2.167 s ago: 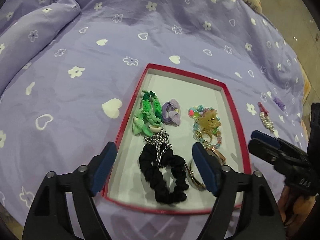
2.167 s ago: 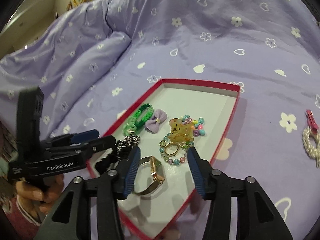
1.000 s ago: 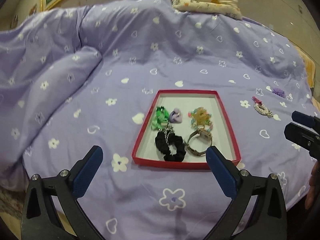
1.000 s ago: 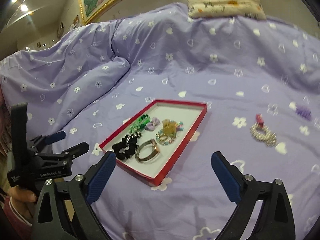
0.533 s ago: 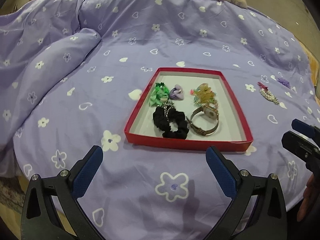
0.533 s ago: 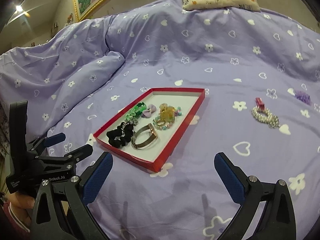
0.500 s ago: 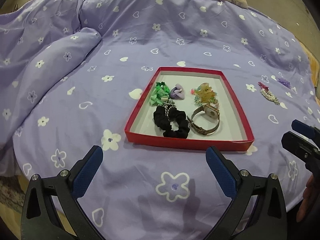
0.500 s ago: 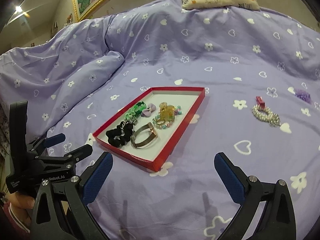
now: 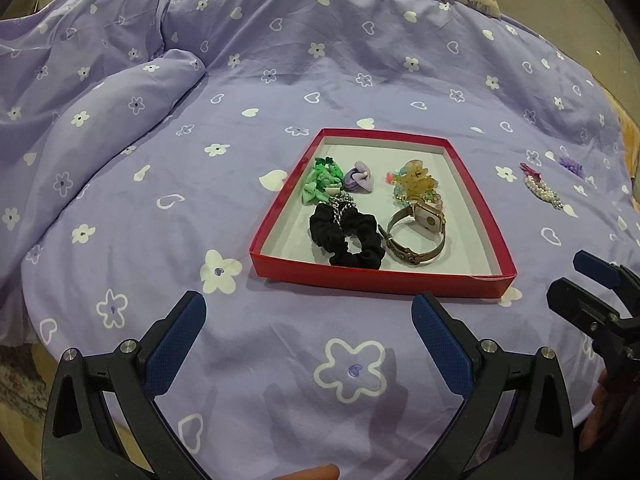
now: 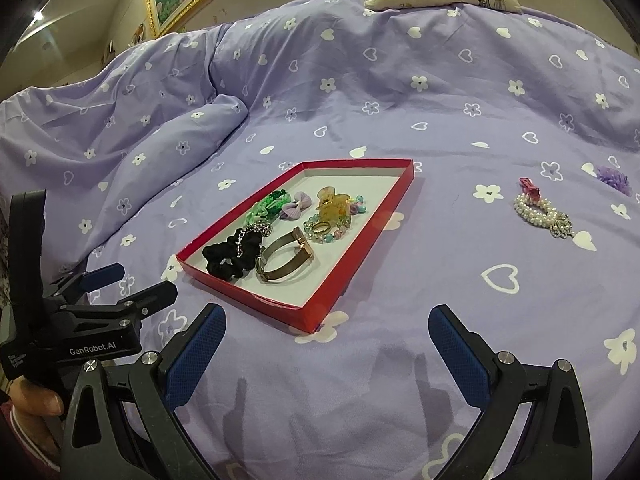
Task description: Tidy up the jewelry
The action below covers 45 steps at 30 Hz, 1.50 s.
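A shallow red tray (image 9: 382, 276) lies on the bed's purple bedspread (image 9: 248, 80). Inside it are a black scrunchie (image 9: 347, 236), a wristwatch (image 9: 418, 236) just right of it, a green hair tie (image 9: 320, 180), a purple bow (image 9: 359, 177) and an amber claw clip (image 9: 414, 176) on beads. A pearl bracelet (image 10: 542, 213) and a purple flower clip (image 10: 612, 178) lie on the bedspread, well right of the tray. The left hand-held gripper (image 9: 308, 338) and the right hand-held gripper (image 10: 326, 346) both hover near the tray's near edge, jaws spread wide and empty.

"GenRobot.AI" on left hand-held gripper (image 10: 132, 282), smaller label unreadable
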Each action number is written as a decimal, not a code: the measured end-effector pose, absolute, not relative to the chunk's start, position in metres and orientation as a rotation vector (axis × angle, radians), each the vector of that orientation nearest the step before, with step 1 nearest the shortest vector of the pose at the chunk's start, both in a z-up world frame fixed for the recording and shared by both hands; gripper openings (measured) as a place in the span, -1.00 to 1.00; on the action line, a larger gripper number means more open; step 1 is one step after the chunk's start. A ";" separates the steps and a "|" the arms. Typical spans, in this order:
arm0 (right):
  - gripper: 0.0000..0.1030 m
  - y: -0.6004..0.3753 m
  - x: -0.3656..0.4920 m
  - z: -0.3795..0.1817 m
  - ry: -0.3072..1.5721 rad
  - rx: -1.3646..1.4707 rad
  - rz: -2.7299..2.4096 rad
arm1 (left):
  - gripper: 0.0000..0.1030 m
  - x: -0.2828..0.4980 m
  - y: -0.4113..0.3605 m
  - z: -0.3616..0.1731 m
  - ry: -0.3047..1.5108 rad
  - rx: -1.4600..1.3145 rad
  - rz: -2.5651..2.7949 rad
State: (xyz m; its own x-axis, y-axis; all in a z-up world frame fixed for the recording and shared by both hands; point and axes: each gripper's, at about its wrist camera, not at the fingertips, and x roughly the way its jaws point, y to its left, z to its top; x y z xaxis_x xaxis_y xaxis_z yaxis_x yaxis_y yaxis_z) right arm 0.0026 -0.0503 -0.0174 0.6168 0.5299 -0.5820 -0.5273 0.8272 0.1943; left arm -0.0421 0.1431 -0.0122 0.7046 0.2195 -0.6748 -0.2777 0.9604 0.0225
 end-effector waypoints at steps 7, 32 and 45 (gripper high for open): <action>0.99 -0.050 0.003 -0.018 0.672 0.007 0.612 | 1.00 -0.042 0.141 -0.010 0.735 -0.082 0.274; 0.99 -0.049 -0.001 -0.012 0.658 0.006 0.614 | 1.00 -0.043 0.139 -0.006 0.725 -0.079 0.275; 0.99 -0.049 -0.002 -0.009 0.653 0.004 0.614 | 1.00 -0.044 0.139 -0.005 0.722 -0.080 0.279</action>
State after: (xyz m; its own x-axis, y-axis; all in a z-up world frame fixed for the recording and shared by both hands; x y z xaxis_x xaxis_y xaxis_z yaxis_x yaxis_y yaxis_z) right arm -0.0023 -0.0488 -0.0090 0.6246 0.5364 -0.5676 -0.5343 0.8236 0.1905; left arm -0.0438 0.1394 -0.0051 0.7153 0.2242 -0.6619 -0.2790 0.9600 0.0237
